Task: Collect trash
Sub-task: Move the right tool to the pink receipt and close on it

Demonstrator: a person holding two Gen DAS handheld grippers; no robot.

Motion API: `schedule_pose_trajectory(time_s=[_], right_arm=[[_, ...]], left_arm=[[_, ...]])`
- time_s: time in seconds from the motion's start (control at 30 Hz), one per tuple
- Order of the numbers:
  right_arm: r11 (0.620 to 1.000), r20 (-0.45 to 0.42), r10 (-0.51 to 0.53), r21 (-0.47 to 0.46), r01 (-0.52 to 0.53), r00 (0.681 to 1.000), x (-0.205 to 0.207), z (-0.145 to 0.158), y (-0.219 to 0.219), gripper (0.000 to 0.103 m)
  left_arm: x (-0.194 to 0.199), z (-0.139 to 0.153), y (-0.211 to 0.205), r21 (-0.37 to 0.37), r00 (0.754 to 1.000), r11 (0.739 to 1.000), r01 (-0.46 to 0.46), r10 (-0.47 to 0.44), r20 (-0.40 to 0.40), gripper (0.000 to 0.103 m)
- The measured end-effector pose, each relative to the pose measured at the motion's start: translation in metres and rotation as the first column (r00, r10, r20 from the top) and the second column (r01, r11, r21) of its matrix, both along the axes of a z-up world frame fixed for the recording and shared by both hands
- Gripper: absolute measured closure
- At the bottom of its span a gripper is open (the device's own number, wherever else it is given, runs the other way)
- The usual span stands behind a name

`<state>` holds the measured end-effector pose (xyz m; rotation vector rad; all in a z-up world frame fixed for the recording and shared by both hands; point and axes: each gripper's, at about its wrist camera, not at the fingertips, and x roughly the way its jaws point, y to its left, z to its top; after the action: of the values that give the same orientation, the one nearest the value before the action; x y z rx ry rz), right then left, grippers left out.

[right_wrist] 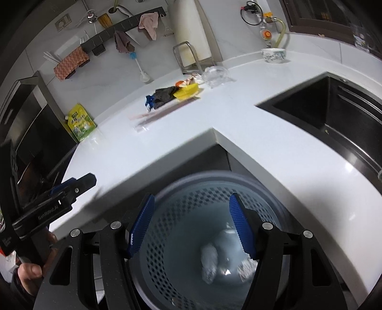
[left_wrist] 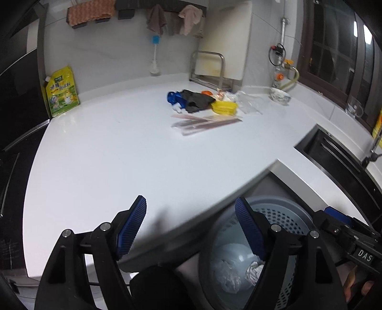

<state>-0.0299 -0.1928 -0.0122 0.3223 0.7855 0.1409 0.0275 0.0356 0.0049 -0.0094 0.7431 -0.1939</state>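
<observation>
The right gripper (right_wrist: 191, 224) hangs over the bin (right_wrist: 167, 205), its blue pads spread wide with nothing between them. The bin is a grey perforated basket standing on the floor in the inner corner of the counter (right_wrist: 274, 147); crumpled white wads (right_wrist: 210, 262) lie at its bottom. The left gripper (left_wrist: 191, 229) is also spread wide and empty, one pad over the counter edge, the other over the bin rim (left_wrist: 281, 202).

Farther back on the counter (left_wrist: 119, 155), well apart from both grippers, lies the trash pile (left_wrist: 203, 102): a blue piece (left_wrist: 173, 97), a dark rag (left_wrist: 195, 100), a yellow container (left_wrist: 224, 107), clear plastic (left_wrist: 248, 102), and flat long wrappers (left_wrist: 203, 121) just in front. A yellow pouch (left_wrist: 62, 93) leans against the wall at the left. A bowl (left_wrist: 280, 95) stands near the far corner, and the dark sink (right_wrist: 334, 112) lies to the right. Cloths (left_wrist: 156, 20) hang on a wall rail beyond.
</observation>
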Motion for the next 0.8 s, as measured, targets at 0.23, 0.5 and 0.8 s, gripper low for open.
schedule_pose_trajectory(time_s=[0.23, 0.5, 0.8], right_arm=[[0.998, 0.024, 0.034, -0.049, -0.032, 0.999, 0.05, 0.009, 0.028, 0.04], [0.977, 0.11, 0.129, -0.186, -0.107, 0.985, 0.117, 0.024, 0.068, 0.04], [0.931, 0.11, 0.257, -0.294, -0.215, 0.96, 0.187, 0.024, 0.119, 0.04]], left_arm=[[0.03, 0.004, 0.029, -0.003, 0.998, 0.998, -0.067, 0.067, 0.013, 0.028], [0.055, 0.002, 0.051, -0.014, 0.994, 0.994, -0.106, 0.107, 0.021, 0.028], [0.072, -0.005, 0.058, -0.03, 0.994, 0.994, -0.108, 0.108, 0.001, 0.028]])
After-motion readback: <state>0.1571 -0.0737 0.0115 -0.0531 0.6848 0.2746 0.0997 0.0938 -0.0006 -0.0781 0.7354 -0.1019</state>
